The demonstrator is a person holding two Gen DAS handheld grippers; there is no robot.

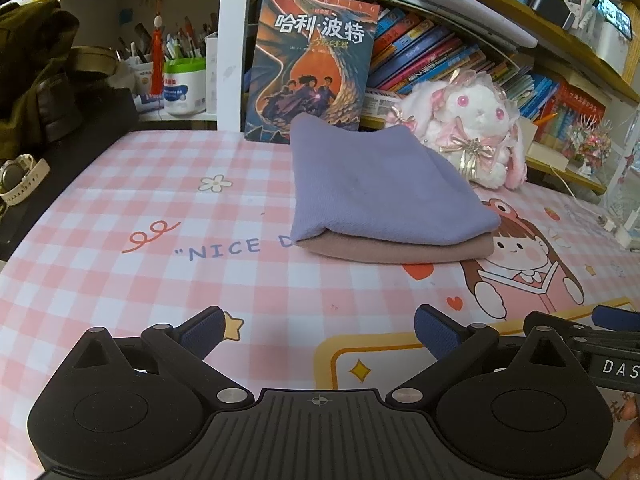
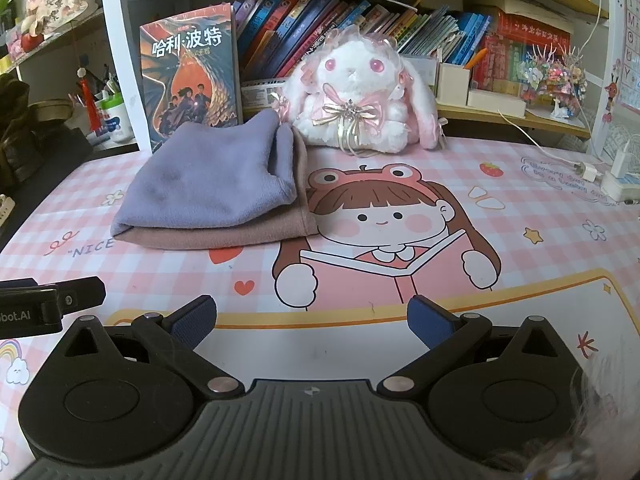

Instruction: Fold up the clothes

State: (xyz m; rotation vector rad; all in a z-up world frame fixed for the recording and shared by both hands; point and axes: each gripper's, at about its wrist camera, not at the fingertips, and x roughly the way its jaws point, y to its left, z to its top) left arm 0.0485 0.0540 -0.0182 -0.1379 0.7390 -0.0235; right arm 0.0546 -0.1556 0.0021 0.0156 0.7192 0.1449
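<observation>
While both grippers hang back near the front edge of the counter [image 1: 120,208], neither touches any cloth. Left gripper [image 1: 318,330]: fingers spread wide, nothing between them. Right gripper [image 2: 312,322]: same, fingers apart and empty, over the cartoon girl print on the mat. The two sit side by side; each camera catches the other's body at its frame edge.

Clothes are stacked toward the back of the counter: purple cloth [image 1: 380,188] folded on top of a brown cloth [image 1: 400,250], edges roughly lined up, fold side facing front-left, open edges to the right. The brown one pokes out a bit under the purple along the front and right. The stack lies flat, clear of both grippers, with its rear corners lifted against a book [image 1: 312,64] and a plush bunny [image 2: 360,96] that stand at the back by the shelf.

Judgement: folding looks done or nearly so — both pieces are compact and piled, so the open, pulled-back fingers read as a release-and-retreat pose. No unfolded garment shows in either view. If anything is left, it would be squaring the right edge, where the purple layer bunches up a little. Risk is low; nudging the stack could tip the book.

A watch [image 1: 20,180] and a charger [image 2: 592,172] lie at the counter's sides, out of the way.
</observation>
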